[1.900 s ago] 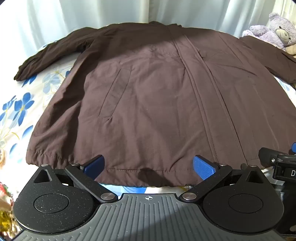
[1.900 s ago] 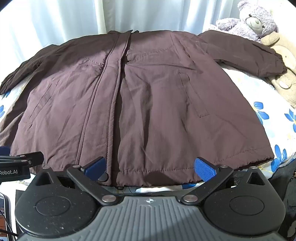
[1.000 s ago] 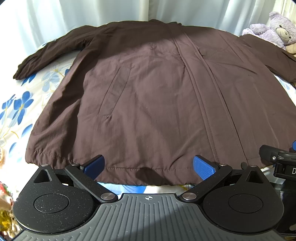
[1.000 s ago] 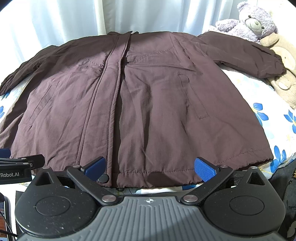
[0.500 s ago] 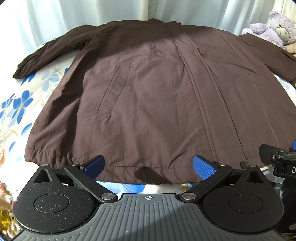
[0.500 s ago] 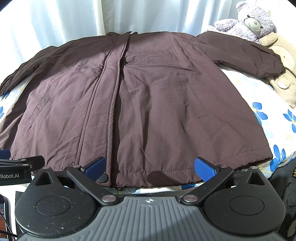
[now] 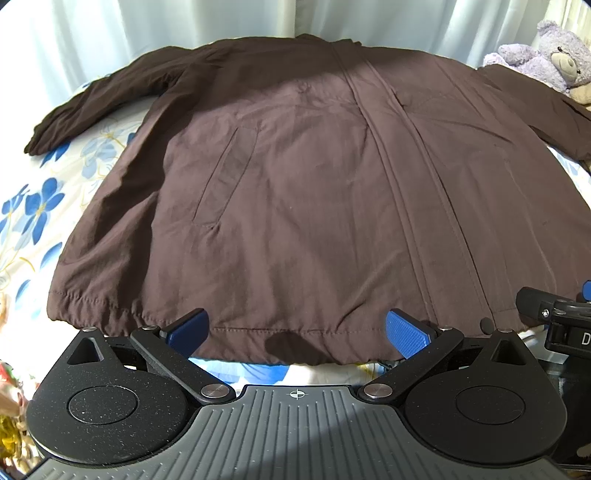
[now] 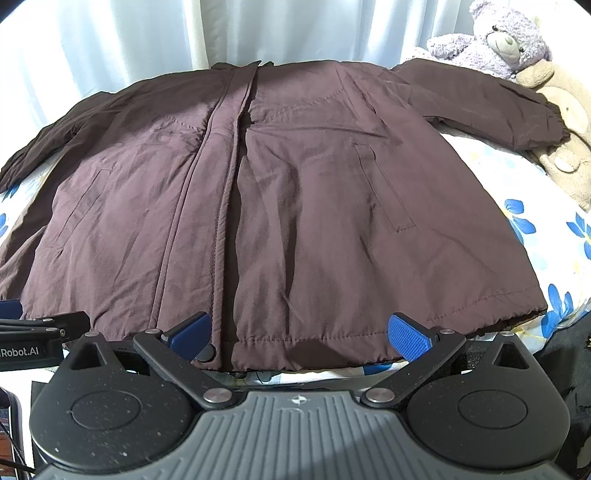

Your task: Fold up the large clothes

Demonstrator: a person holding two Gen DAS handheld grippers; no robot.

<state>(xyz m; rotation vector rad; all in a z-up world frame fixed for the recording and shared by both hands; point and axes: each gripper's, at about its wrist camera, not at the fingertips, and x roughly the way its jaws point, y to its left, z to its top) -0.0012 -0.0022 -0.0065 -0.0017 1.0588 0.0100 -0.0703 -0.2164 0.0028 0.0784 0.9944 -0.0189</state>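
Note:
A dark brown jacket lies spread flat, front up, on a bed, with both sleeves stretched out to the sides. Its bottom hem runs just in front of both grippers. My left gripper is open at the left half of the hem, its blue pads wide apart with nothing between them. Open too, my right gripper faces the right half of the hem near the front placket, and it holds nothing. The other gripper's black tip shows at each view's edge.
The bed has a white sheet with blue flowers. A purple teddy bear and a beige plush toy sit at the far right by the right sleeve. Pale curtains hang behind the bed.
Both views drifted only slightly; the hem sits a touch farther out and lower than before. The jaws stayed open and the jacket has not been moved.

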